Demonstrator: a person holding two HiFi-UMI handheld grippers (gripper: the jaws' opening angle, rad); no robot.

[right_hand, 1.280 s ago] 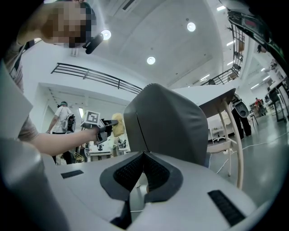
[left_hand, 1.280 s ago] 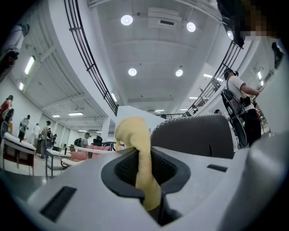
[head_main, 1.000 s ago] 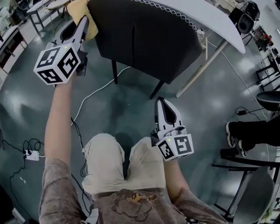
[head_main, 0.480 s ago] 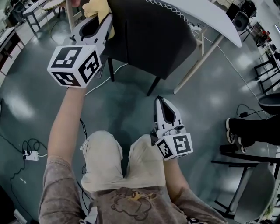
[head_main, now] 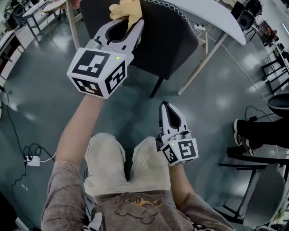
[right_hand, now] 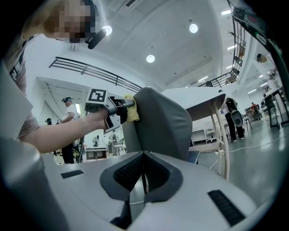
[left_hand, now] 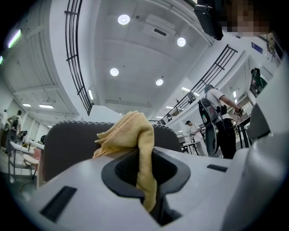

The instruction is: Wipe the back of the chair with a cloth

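Left of the chair [head_main: 167,40] the grey floor [head_main: 36,90] lies open, broken only by a pale table leg [head_main: 72,22] standing near the chair's left side. The person's left forearm [head_main: 76,131] stretches out long and nearly straight towards the chair, and the marker cube [head_main: 99,72] sits at its end. The left gripper [head_main: 132,25] reaches to the top of the chair's back, its jaws closed tight on the cloth [head_main: 125,11]. The cloth is yellow, soft and crumpled. One fold is pinched between the jaws and the rest is bunched above them, lying against the upper edge of the chair's back. That back is dark grey and smooth, with white zigzag stitching [left_hand: 76,122] running along its rim. The right gripper [head_main: 165,104] is held low over the person's right thigh, well apart from the chair and pointing towards it, its jaws pressed together with nothing between them. Right of the chair, a white table [head_main: 216,20] overhangs the seat side, and its slanted leg [head_main: 201,63] stands just beside the chair's legs. Farther right of the chair there is open floor, then a seated person's legs [head_main: 259,133]
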